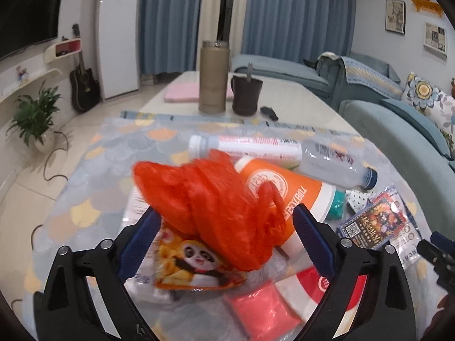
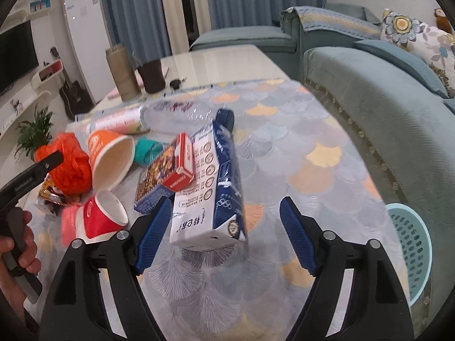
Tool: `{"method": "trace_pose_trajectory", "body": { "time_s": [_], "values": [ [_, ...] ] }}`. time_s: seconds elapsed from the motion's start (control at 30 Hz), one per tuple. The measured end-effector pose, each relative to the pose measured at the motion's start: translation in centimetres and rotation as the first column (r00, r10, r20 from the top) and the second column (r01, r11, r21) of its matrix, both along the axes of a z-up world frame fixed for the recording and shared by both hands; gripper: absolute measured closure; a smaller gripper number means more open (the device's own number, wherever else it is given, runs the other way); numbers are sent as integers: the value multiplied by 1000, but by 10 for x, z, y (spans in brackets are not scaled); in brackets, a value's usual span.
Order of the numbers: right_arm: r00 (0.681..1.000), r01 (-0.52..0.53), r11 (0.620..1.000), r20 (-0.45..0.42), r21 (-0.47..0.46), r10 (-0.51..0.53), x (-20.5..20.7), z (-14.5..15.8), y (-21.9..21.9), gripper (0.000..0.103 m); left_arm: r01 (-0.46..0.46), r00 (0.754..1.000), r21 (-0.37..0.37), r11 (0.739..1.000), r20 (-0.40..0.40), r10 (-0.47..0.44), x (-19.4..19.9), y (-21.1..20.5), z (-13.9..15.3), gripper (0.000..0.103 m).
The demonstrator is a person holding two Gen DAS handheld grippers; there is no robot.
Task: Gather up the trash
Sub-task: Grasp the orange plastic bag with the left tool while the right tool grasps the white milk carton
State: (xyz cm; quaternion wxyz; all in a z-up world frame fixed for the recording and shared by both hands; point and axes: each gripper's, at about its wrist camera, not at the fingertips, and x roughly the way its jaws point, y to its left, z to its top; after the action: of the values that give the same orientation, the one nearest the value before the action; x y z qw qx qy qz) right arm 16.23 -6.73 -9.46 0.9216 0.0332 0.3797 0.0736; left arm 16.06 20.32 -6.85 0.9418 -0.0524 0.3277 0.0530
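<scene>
On the scale-patterned tablecloth (image 2: 312,147) lies a heap of trash. In the left wrist view a crumpled orange plastic bag (image 1: 216,207) sits on top of it, between the wide-apart fingers of my left gripper (image 1: 227,213); the pads do not press it. Under the bag lie a panda snack wrapper (image 1: 193,261) and an orange paper cup (image 1: 284,190). In the right wrist view a blue and white milk carton (image 2: 210,187) lies on its side between the fingers of my open right gripper (image 2: 223,206). The left pad is close to it and the right pad stands well off.
Around lie a red paper cup (image 2: 102,216), a small red box (image 2: 182,159), a clear bottle (image 1: 335,162), a white tube (image 1: 247,147) and a dark snack packet (image 1: 375,221). A teal perforated basket (image 2: 409,244) stands by the sofa (image 2: 384,108). A thermos (image 1: 213,76) and mug (image 1: 246,93) stand farther back.
</scene>
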Motion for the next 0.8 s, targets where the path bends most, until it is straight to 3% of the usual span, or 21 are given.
{"method": "trace_pose_trajectory", "body": {
  "time_s": [0.27,0.47,0.53,0.57,0.6,0.8],
  "values": [
    [999,-27,996,-22,-88,26,12,-9,21,15,41,998,32,999,-55,-39,15,-13,-10,72],
    [997,-46,980,-62,-192,34,25,-19,37,15,60,998,-18,998,-16,-61,8,-12,2,82],
    [997,-46,981,-67,-191,33,27,-20,36,23,74,997,-19,997,0,-74,4,-15,7,82],
    [996,-53,982,-76,-183,40,28,-20,35,36,80,997,-19,997,10,-80,1,-18,10,83],
    [995,-60,980,-89,-188,44,29,-21,35,41,86,996,-21,996,20,-86,-1,-20,13,83],
    [997,-58,986,-61,-157,49,15,-9,17,42,168,980,-75,983,125,-157,-24,-35,43,84]
  ]
}}
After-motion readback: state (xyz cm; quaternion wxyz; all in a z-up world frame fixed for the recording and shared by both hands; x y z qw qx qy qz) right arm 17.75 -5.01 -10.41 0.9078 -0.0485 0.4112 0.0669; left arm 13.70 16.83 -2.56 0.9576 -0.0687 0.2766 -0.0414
